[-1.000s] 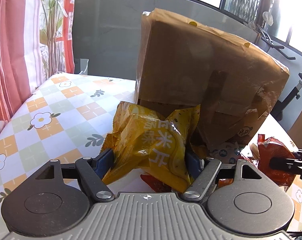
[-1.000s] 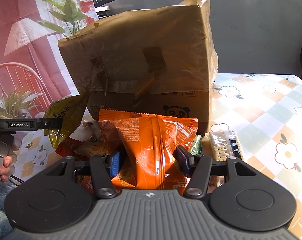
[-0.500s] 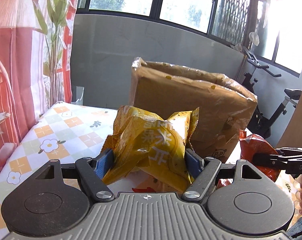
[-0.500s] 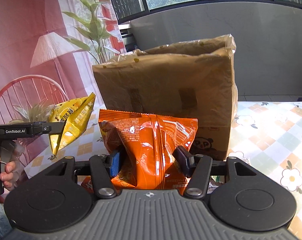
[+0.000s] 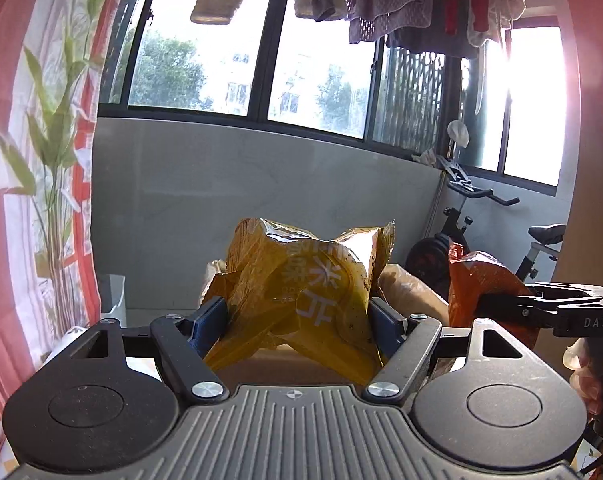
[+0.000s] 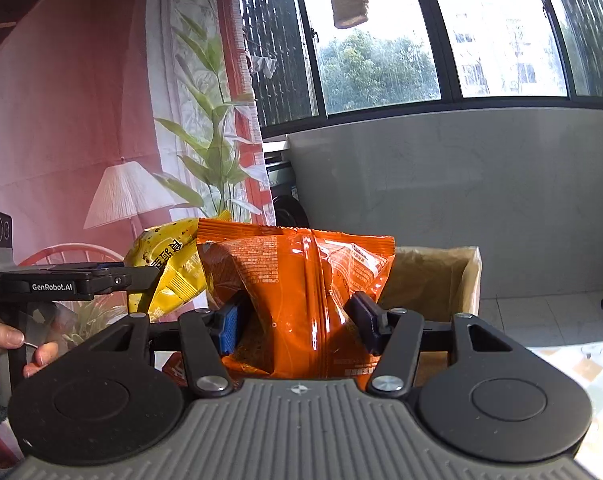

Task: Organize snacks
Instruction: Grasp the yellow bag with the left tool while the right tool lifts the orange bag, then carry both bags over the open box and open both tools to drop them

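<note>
Between the left tongs (image 5: 297, 320): yellow snack bag (image 5: 301, 288), clamped mid-body | right tongs (image 6: 299, 320): gripping orange snack bag (image 6: 301, 292) | beyond both: open cardboard box (image 6: 433, 280) | bags likely light, crinkly, slippery, crushable; pinch mid-body gently.

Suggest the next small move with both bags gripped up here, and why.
Probably carry both forward and lower them over the open cardboard box. The left gripper clamps the yellow bag, the right gripper the orange bag, and the box mouth sits just beyond, below them.
</note>
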